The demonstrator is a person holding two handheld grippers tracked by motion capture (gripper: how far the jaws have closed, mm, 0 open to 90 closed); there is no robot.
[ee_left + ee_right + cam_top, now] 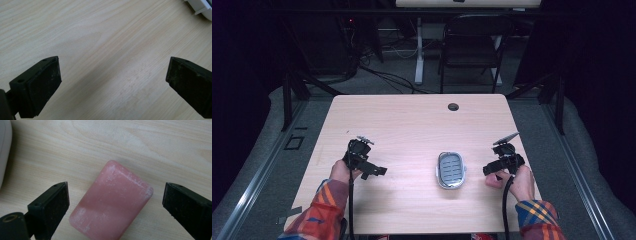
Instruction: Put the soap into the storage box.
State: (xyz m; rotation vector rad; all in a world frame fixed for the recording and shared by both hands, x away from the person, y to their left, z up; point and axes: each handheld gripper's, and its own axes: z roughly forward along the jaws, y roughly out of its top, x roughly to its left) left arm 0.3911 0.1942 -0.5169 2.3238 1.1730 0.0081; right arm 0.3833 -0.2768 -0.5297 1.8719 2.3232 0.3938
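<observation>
A pink bar of soap lies flat on the wooden table, between the jaws of my right gripper. The jaws stand on either side of the bar with a gap to each pad, so the gripper is open. In the high view my right gripper is just right of a grey-and-white soap dish with a slotted insert. My left gripper rests left of the dish, open over bare wood. A corner of the dish shows at the top right of the left gripper view.
A round cable hole sits near the table's far edge. Behind the table stand a dark folding chair and a white desk leg, with cables on the floor. The dish's white edge shows left of the soap.
</observation>
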